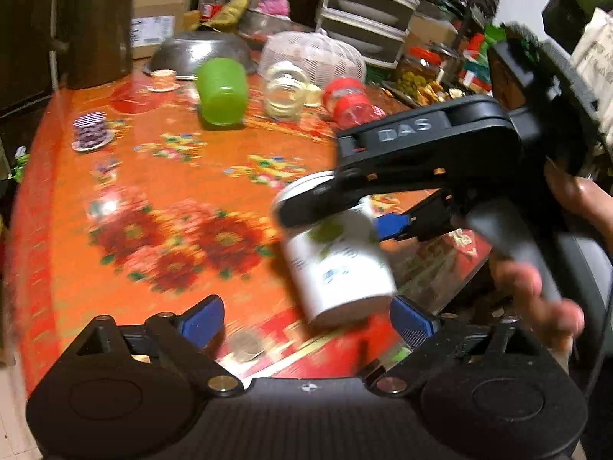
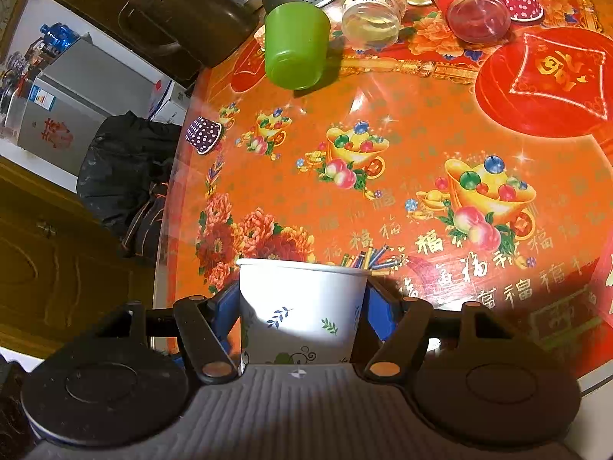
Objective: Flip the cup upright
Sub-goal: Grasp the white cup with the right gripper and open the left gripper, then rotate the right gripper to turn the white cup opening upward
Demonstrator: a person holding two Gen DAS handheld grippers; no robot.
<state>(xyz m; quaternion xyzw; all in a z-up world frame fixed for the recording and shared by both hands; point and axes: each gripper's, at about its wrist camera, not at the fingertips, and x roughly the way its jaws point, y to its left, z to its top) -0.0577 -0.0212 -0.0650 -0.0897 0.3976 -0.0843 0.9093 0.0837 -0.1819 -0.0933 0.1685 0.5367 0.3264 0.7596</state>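
Observation:
A white paper cup [image 2: 302, 306] with leaf prints sits between my right gripper's blue pads [image 2: 226, 306], which are shut on its sides. In the left wrist view the same cup [image 1: 341, 260] hangs tilted above the orange tablecloth, held by the right gripper [image 1: 337, 207] near its rim. My left gripper [image 1: 306, 318] is open and empty, its blue pads [image 1: 203, 316] wide apart just below the cup.
A green cup [image 2: 297, 46] lies on its side at the far end, beside a clear jar [image 2: 371, 7] and a red-banded jar [image 2: 475, 11]. A purple dotted cupcake liner [image 2: 203, 134] sits near the table's left edge. A dark jug [image 2: 184, 11] and a metal colander [image 1: 199, 51] stand behind.

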